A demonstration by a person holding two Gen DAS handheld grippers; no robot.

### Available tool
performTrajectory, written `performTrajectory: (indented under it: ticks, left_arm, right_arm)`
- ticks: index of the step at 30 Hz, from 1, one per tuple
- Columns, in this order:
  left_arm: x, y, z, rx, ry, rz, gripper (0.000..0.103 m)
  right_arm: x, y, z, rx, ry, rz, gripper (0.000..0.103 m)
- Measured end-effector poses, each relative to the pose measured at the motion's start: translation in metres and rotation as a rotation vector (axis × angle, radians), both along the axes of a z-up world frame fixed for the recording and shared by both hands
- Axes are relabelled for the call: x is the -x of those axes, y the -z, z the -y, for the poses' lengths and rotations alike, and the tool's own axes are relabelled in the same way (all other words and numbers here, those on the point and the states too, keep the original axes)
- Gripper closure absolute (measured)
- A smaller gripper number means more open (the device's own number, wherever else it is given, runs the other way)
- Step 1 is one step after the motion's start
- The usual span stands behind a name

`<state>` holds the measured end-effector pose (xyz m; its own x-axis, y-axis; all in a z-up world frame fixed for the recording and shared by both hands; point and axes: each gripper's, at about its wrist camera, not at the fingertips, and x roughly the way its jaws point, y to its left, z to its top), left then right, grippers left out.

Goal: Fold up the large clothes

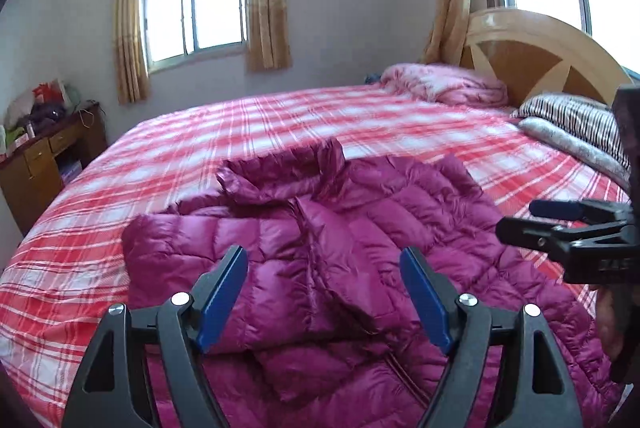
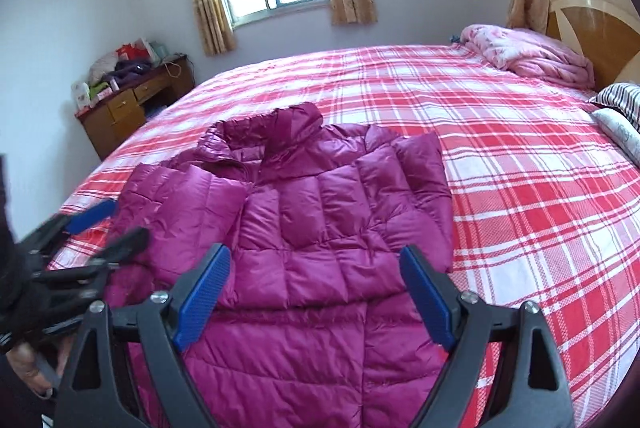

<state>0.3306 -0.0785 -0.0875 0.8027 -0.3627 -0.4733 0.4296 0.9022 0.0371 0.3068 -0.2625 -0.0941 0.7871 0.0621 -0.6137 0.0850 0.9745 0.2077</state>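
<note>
Jacket (image 2: 304, 228), magenta and quilted, lies front-up on the plaid bed (image 2: 520, 187), collar toward the far window, both sleeves seemingly folded in across the chest. We hold our left gripper (image 1: 324, 292) and right gripper (image 2: 316, 292) above it, jaws spread, nothing between the pads. We judge the sleeve folds done and the body fold next: we should drop both grippers to the hem nearest us, pinch through all layers, and carry it up toward the collar.

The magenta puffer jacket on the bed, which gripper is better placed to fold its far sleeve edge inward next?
Probably the right gripper: its open jaws hang over the puffer jacket's right half, nearer that sleeve.
</note>
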Motion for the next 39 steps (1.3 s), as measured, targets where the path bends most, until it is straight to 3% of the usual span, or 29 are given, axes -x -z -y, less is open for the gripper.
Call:
performTrajectory:
  ticks: [3, 5, 8, 10, 12, 14, 15, 20, 23, 25, 26, 27, 29, 31, 32, 33, 36, 39]
  left_arm:
    - [-0.006, -0.002, -0.023, -0.005, -0.119, 0.045, 0.013]
    - [-0.024, 0.008, -0.041, -0.064, -0.252, 0.043, 0.013]
    - [-0.051, 0.03, -0.064, -0.152, -0.409, -0.01, 0.013]
    - [-0.063, 0.043, -0.078, -0.15, -0.459, -0.076, 0.013]
    - [-0.072, 0.055, -0.088, -0.144, -0.474, -0.14, 0.013]
    - [-0.073, 0.06, -0.091, -0.132, -0.487, -0.161, 0.013]
    - [-0.072, 0.062, -0.092, -0.126, -0.485, -0.162, 0.013]
    - [-0.076, 0.068, -0.101, -0.078, -0.465, -0.186, 0.013]
    - [-0.081, 0.07, -0.101, -0.061, -0.452, -0.206, 0.013]
    - [-0.08, 0.069, -0.1, -0.064, -0.447, -0.203, 0.013]
    - [-0.08, 0.069, -0.099, -0.062, -0.444, -0.2, 0.013]
    - [-0.079, 0.068, -0.1, -0.053, -0.441, -0.203, 0.013]
    - [-0.079, 0.069, -0.105, -0.028, -0.449, -0.213, 0.013]
    - [-0.079, 0.07, -0.112, 0.001, -0.459, -0.227, 0.013]
    - [-0.079, 0.071, -0.115, 0.013, -0.462, -0.238, 0.013]
    - [-0.081, 0.073, -0.118, 0.028, -0.463, -0.254, 0.013]
    - [-0.084, 0.076, -0.126, 0.068, -0.46, -0.292, 0.013]
    - [-0.087, 0.079, -0.127, 0.079, -0.459, -0.313, 0.013]
  right_arm:
    - [-0.004, -0.003, -0.002, -0.029, 0.011, 0.002, 0.014]
    - [-0.01, -0.006, -0.011, -0.039, 0.0, 0.003, 0.014]
    - [-0.025, -0.009, -0.047, -0.01, -0.069, 0.005, 0.014]
    - [-0.039, -0.005, -0.073, 0.033, -0.115, -0.007, 0.014]
    - [-0.055, 0.005, -0.087, 0.009, -0.163, -0.048, 0.022]
    - [-0.066, 0.018, -0.091, 0.023, -0.164, -0.104, 0.048]
    - [-0.069, 0.023, -0.088, 0.044, -0.142, -0.125, 0.055]
    - [-0.061, 0.045, -0.036, 0.166, 0.068, -0.233, 0.056]
    - [-0.047, 0.028, -0.017, 0.161, 0.153, -0.185, 0.055]
    - [-0.045, 0.006, -0.031, 0.113, 0.107, -0.121, 0.043]
    - [-0.048, -0.003, -0.045, 0.089, 0.059, -0.092, 0.028]
    - [-0.049, -0.008, -0.056, 0.072, 0.019, -0.071, 0.021]
    - [-0.061, -0.016, -0.093, 0.07, -0.091, -0.049, 0.021]
    - [-0.077, -0.009, -0.125, 0.154, -0.123, -0.071, 0.022]
    - [-0.084, -0.001, -0.134, 0.185, -0.127, -0.096, 0.027]
    - [-0.089, 0.005, -0.135, 0.203, -0.121, -0.119, 0.038]
    - [-0.084, 0.028, -0.108, 0.238, -0.031, -0.176, 0.042]
    - [-0.074, 0.031, -0.066, 0.295, 0.1, -0.208, 0.041]
